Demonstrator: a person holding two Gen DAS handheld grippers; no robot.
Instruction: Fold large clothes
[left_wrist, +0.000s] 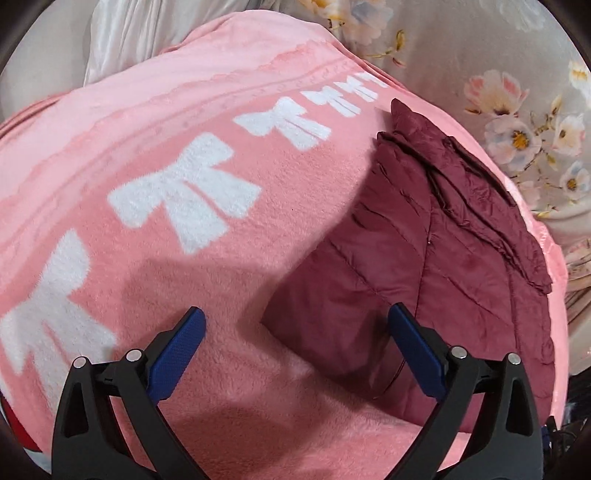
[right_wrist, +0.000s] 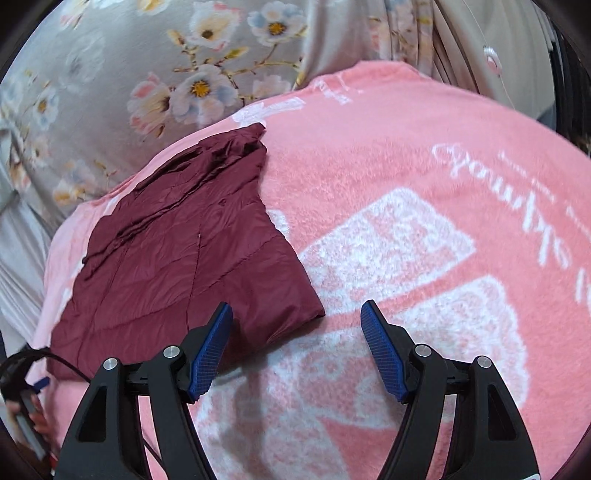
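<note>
Maroon quilted jacket (left_wrist: 424, 236) lies folded into a compact rectangle on the pink fleece blanket (left_wrist: 147, 110) with white bows, which covers a bed with a grey floral sheet (left_wrist: 517, 122). Left gripper (left_wrist: 297, 345) has jaws spread wide, nothing between the pads, hovering over the jacket's near corner. Right gripper (right_wrist: 297, 334) also stands wide and empty, above the opposite near corner of the jacket (right_wrist: 177, 251), left finger over maroon cloth, right finger over blanket. Neither touches cloth as far as I can tell. Risks, my judgement: shell looks slick and puffy, so a shallow pinch likely grabs only the top layer and peels the fold apart; loose stacked edges at the far side look ready to slide. Going in too deep could catch blanket pile along with the jacket and drag both. Uneven pull between the two hands would skew the rectangle. A dark cable (right_wrist: 55, 363) runs near the jacket's edge in the right wrist view and could snag.
</note>
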